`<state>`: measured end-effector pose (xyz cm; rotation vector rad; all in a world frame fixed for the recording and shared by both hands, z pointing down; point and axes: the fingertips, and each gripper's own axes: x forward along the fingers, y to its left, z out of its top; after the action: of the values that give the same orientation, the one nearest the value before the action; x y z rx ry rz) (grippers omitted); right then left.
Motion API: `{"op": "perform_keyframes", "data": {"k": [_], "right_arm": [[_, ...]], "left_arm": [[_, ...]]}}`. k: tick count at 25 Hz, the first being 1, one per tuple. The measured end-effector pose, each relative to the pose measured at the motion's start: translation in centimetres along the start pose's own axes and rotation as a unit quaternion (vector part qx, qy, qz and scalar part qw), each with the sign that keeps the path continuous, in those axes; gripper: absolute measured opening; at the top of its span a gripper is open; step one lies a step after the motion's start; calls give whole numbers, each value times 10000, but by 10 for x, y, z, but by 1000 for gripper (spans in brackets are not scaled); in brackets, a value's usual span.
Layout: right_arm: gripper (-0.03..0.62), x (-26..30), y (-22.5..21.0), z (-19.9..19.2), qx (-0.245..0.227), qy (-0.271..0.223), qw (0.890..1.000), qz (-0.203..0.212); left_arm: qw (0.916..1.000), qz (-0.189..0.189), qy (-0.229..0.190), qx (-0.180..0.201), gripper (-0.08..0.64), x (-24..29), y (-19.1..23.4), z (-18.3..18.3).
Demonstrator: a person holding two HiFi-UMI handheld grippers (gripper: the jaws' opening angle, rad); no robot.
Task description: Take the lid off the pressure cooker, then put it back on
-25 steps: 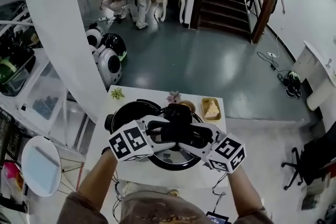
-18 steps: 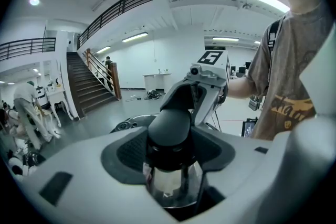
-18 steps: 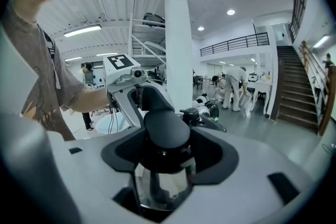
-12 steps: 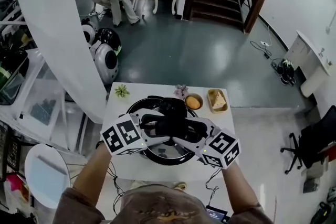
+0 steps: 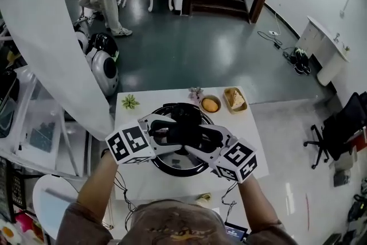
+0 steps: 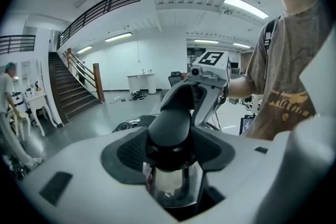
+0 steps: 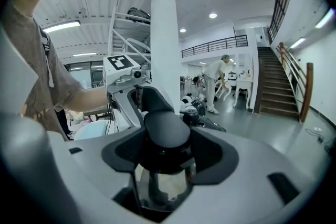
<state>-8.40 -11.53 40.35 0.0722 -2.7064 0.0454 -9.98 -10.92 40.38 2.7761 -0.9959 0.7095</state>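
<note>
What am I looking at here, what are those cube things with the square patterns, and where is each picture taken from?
No robot here: a person holds a two-jaw tool in each hand. The patterned cubes are part of those tools.

The head view comes from a camera on the person's head, looking steeply down. The other two come from cameras riding on each tool, looking along its jaws.

On the white table stands a pressure cooker, with a small plant, a bowl holding something orange, and a tray of what looks like bread.

The left gripper and right gripper face each other, each clamped on one end of the black handle of the shiny lid. The lid is over the cooker. Whether it is seated I cannot tell.
</note>
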Motion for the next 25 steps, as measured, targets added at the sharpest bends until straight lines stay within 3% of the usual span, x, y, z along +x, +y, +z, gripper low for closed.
{"op": "perform_keyframes", "data": {"k": [13,25], "right_arm": [[267,22,-2,-1,323,76,9971,-679],[267,29,-12,-10,315,29,9965,-769]], "left_arm": [[9967,-720,-219,294,259,-6,16,-15],[9966,-723,-140,366,259,5,24,-24]]}}
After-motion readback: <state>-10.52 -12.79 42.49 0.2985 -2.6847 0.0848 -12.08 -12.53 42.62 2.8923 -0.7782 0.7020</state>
